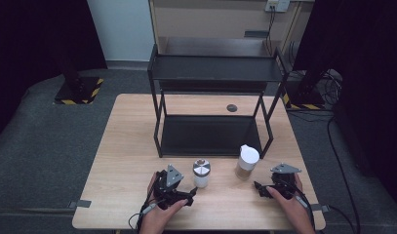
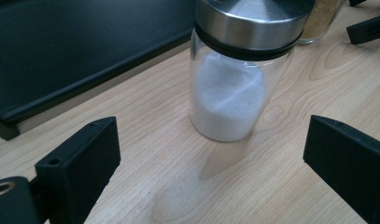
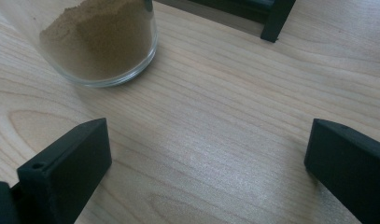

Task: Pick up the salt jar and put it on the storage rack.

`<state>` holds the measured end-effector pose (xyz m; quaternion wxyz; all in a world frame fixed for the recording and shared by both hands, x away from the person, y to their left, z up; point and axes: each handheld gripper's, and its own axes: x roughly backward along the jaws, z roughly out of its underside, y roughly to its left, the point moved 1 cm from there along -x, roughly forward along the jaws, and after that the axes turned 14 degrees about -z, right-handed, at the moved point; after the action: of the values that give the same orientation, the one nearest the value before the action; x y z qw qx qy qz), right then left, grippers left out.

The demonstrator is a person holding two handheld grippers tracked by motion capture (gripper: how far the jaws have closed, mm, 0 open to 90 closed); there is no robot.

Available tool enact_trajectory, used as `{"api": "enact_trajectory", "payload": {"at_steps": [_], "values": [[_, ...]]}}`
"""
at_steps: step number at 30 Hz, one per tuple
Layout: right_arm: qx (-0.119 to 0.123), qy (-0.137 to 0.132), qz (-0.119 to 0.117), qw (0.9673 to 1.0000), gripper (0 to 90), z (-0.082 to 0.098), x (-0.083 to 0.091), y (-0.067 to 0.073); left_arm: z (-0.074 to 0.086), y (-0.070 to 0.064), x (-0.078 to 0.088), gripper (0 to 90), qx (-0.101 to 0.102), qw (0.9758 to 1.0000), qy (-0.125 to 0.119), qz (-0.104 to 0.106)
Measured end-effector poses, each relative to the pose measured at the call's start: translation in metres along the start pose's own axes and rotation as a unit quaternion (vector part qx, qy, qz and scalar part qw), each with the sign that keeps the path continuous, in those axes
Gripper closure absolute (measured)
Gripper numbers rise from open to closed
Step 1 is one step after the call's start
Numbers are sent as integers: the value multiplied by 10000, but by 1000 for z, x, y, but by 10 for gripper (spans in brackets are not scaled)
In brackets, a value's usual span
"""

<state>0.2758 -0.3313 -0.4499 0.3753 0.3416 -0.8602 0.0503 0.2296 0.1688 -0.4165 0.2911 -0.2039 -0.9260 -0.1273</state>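
Observation:
A glass shaker of white powder with a steel lid (image 1: 201, 173) (image 2: 234, 79) stands near the table's front middle. My left gripper (image 1: 190, 194) (image 2: 211, 163) is just left of it and nearer the front edge, open, with the shaker a little beyond its jaws. A glass jar of brown powder with a white lid (image 1: 247, 162) (image 3: 101, 44) stands to the right. My right gripper (image 1: 260, 188) (image 3: 206, 163) is open just right of it and nearer the front edge, with bare wood between its jaws.
A black two-tier metal shelf rack (image 1: 213, 109) stands at the table's middle and back, its lower tray (image 2: 61, 56) just behind the jars. A dark round grommet (image 1: 231, 107) sits in the wooden tabletop (image 1: 123, 146) behind it. One rack leg (image 3: 276, 21) rises beyond the right gripper.

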Motion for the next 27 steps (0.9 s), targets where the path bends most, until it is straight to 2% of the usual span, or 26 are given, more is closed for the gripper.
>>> {"api": "enact_trajectory", "payload": {"at_steps": [11, 17, 27], "values": [[0, 0, 0, 10000, 10, 0, 0, 0, -2, -7, -7, 30, -31, 9999, -34, 101], [7, -2, -4, 10000, 10, 0, 0, 0, -4, -12, -11, 31, 26, 9999, 4, 100], [13, -8, -18, 10000, 12, 0, 0, -1, -6, -20, -21, 32, -111, 9999, 65, 32]]}}
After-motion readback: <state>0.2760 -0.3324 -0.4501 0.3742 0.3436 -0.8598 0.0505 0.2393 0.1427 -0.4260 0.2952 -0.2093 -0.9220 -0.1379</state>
